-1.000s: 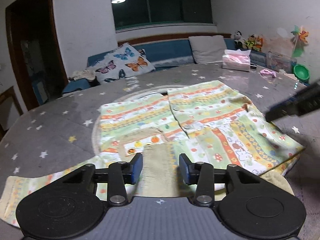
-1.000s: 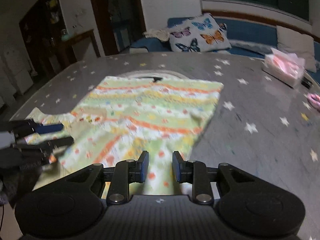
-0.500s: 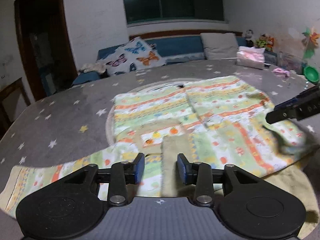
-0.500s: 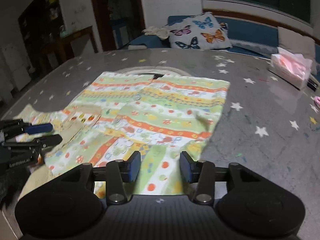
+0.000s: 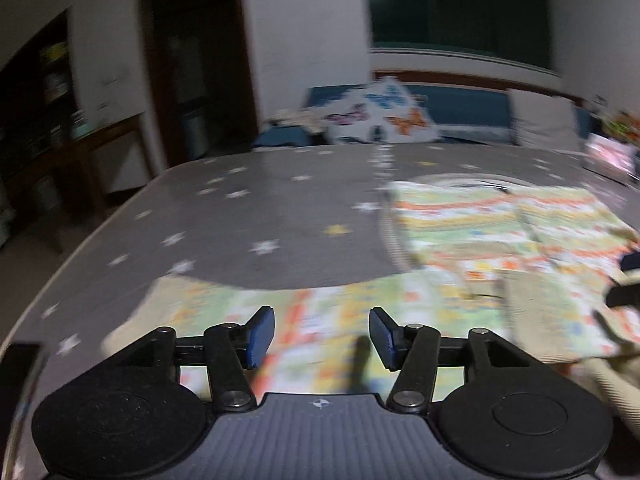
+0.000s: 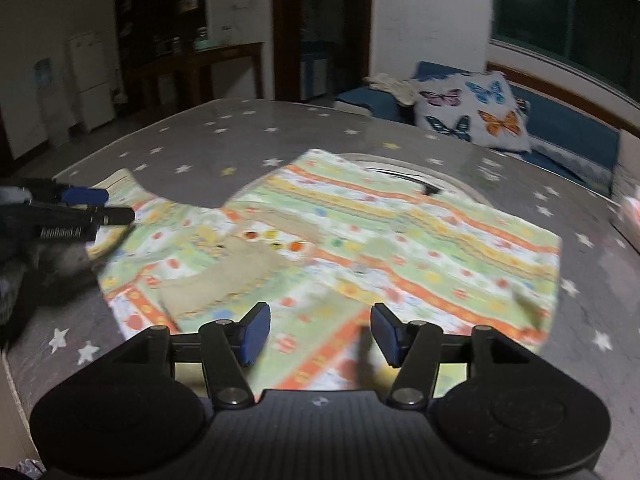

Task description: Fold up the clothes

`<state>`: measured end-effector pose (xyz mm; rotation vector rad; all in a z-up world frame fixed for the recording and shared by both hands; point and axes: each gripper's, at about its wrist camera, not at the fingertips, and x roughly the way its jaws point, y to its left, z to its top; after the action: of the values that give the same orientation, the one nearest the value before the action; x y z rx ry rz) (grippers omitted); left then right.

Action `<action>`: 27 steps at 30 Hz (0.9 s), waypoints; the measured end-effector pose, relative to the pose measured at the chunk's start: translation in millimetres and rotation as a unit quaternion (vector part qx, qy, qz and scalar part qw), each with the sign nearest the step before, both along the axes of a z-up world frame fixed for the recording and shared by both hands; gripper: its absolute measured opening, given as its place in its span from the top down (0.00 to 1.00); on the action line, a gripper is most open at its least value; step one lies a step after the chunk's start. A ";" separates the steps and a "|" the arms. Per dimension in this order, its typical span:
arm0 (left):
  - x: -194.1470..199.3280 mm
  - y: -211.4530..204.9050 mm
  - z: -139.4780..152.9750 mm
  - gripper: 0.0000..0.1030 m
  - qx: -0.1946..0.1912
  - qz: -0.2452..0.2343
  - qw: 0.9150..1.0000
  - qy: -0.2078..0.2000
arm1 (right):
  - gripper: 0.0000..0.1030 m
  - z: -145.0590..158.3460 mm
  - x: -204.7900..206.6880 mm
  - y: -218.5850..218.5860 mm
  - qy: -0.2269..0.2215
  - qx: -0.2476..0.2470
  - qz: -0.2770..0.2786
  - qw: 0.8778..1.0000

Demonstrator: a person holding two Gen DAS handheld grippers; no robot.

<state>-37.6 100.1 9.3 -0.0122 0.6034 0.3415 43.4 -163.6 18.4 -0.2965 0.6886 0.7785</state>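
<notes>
So, shirt spread flat on starry bench, left gripper and right gripper hovering near edge, jaws wide, holding nothing.

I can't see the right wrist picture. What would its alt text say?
Open right tongs hover over a colourful striped garment spread on a grey star-patterned table. The left tongs reach over its sleeve at far left; a butterfly cushion lies behind.

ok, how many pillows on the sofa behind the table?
2: a butterfly-print pillow on the blue sofa, and a plain grey pillow to its right. The sofa runs past the frame edge, so more may be hidden.
</notes>
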 end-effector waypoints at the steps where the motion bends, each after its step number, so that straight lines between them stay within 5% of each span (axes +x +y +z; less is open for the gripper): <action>1: -3.0 8.0 -0.6 0.44 -0.002 0.015 1.000 0.001 | 0.45 -2.6 -1.4 5.1 0.005 -0.003 0.008 1.000; 9: -25.6 57.1 -5.6 0.31 0.000 0.113 0.994 0.001 | 0.44 -9.7 -15.0 25.6 -0.007 -0.024 0.032 0.999; 17: -29.4 91.1 -11.0 0.33 -0.022 0.165 0.986 0.006 | 0.44 -8.9 -16.1 22.0 -0.004 -0.018 0.030 0.999; 22: -30.0 101.7 -11.2 0.58 -0.063 0.156 0.986 0.002 | 0.44 -3.6 -17.6 14.1 -0.006 -0.009 0.022 1.000; 24: -31.0 104.3 -9.5 0.83 -0.079 0.150 0.985 -0.003 | 0.44 -1.5 -18.2 10.9 -0.008 -0.005 0.019 1.000; 27: -31.1 102.8 -1.1 0.90 -0.105 0.133 0.985 -0.016 | 0.44 1.8 -19.0 5.4 -0.009 0.000 0.014 1.000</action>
<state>-68.7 202.9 8.2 -0.3032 0.6044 0.5344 24.4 -158.2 20.2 -0.3124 0.6691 0.8020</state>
